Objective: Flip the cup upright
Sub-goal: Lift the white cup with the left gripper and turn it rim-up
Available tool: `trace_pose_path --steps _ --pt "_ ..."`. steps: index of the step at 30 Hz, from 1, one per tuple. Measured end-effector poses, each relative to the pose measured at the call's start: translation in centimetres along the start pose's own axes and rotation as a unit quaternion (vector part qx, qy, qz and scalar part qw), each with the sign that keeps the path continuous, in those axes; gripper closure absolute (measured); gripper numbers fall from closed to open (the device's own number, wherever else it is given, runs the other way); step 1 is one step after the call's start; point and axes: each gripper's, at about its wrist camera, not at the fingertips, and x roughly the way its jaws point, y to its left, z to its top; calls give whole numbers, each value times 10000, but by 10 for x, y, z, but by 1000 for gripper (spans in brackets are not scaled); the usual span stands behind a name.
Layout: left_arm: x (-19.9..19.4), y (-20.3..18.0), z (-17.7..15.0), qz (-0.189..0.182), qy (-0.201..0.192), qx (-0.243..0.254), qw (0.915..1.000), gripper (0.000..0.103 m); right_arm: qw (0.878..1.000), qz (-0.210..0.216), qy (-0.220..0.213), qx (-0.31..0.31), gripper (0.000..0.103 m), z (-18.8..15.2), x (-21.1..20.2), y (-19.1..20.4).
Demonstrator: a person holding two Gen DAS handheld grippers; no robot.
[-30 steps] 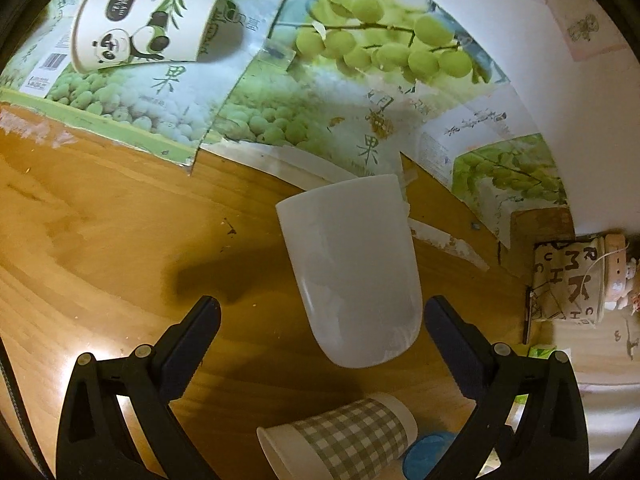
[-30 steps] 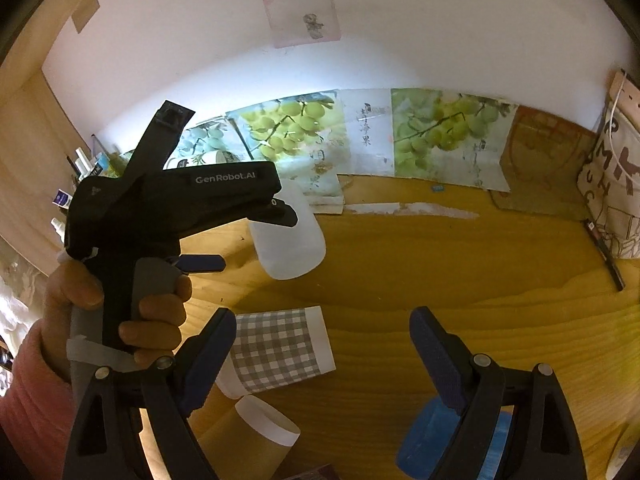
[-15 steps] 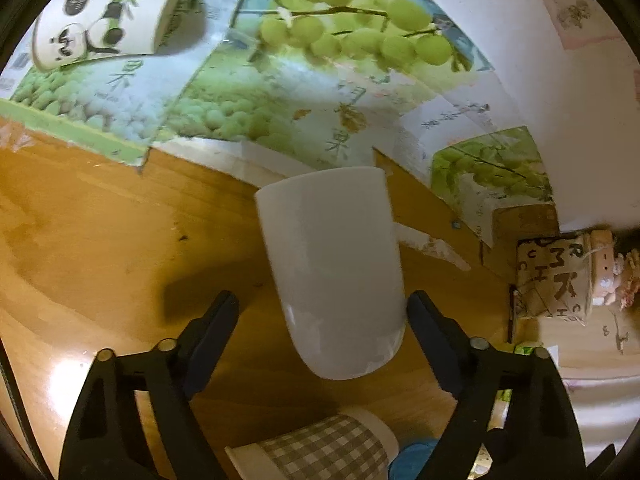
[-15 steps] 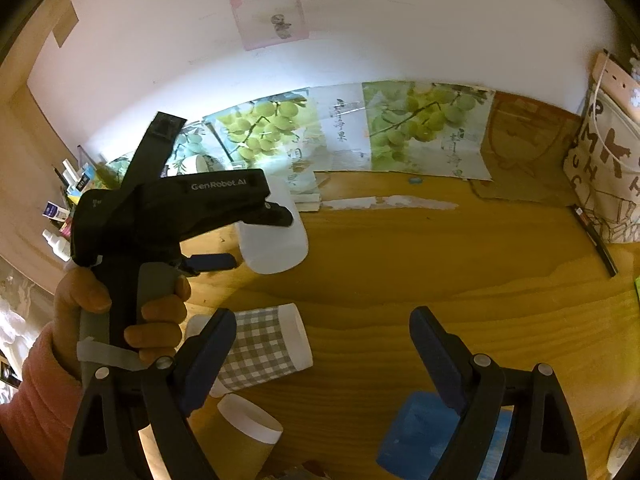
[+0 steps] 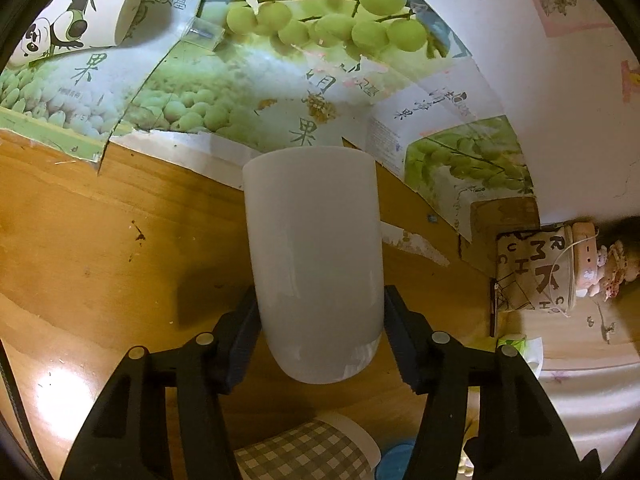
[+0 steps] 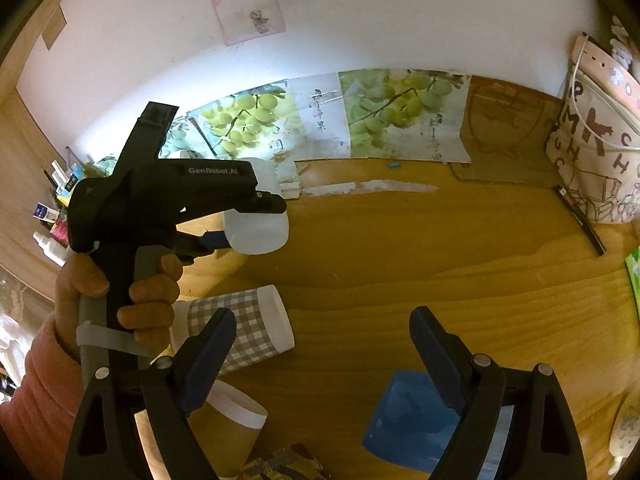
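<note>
A plain white cup (image 5: 316,256) lies on its side on the wooden table, its closed bottom towards me. My left gripper (image 5: 320,320) is shut on it, one pad on each side near the bottom. In the right wrist view the same cup (image 6: 256,224) shows in the left gripper (image 6: 256,216), held by a hand. My right gripper (image 6: 320,344) is open and empty above the table's near part.
A checked paper cup (image 6: 240,332) lies on its side near me and also shows in the left wrist view (image 5: 304,452). A brown cup (image 6: 232,420), a blue box (image 6: 412,428), a panda cup (image 5: 76,20), grape-print cardboard (image 5: 248,80) and a lettered bag (image 6: 596,160) stand around.
My left gripper has moved forward around the white cup and its fingers have closed onto the cup's sides. My right gripper has stayed open.
</note>
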Motion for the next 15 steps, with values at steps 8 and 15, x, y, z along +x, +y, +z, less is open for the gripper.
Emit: trace_pose_path --steps 8,15 --pt "-11 1 1 233 -29 109 9997 41 10000 -59 -40 44 14 -12 -9 -1" --pt "-38 -4 -1 271 -192 244 9992 41 9999 -70 -117 12 14 -25 -25 2"
